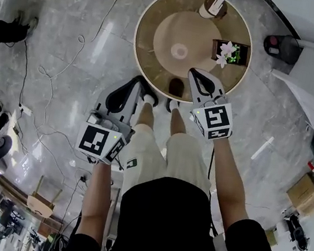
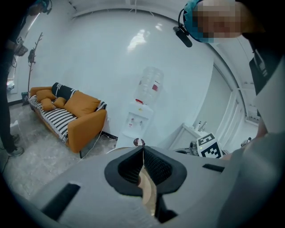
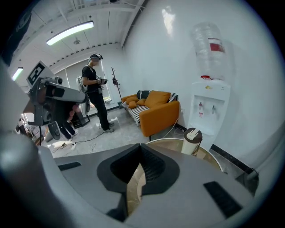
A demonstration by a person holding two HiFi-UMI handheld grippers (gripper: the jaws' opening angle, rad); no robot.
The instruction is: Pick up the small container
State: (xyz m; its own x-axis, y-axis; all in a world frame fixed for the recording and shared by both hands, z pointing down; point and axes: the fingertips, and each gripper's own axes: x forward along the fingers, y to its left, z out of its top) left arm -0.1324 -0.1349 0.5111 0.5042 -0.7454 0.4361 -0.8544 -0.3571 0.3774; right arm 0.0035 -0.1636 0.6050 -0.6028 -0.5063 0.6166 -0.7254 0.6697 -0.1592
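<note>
1. Container point(image 1: 213, 7) (a pale cylinder with a brown lid) stands upright at about 1 o'clock on the round table point(image 1: 164, 10), close to the far rim. A flower point(image 1: 226, 51) lies at 3 o'clock, well apart from it.
2. Left gripper point(image 1: 134, 88) hovers off the table's edge near 7 o'clock. Its jaws are pressed together with nothing between them.
3. Right gripper point(image 1: 197, 78) hangs over the table near 6 o'clock, also clenched and empty. In its own view the container point(image 3: 192, 140) shows at 2 o'clock, beyond the closed tips point(image 3: 140, 147).
4. Handling, as a guess: it looks light and thin-walled, like a lidded cup, so a hard squeeze could dent it and a nudge could tip it.
5. The best hold is probably across the side wall at mid-height, below the lid (the lid may lift off if gripped alone). The wall looks smooth, so the pads should meet it squarely.
6. Either gripper must open before it can take hold, and the right one is nearer.
</note>
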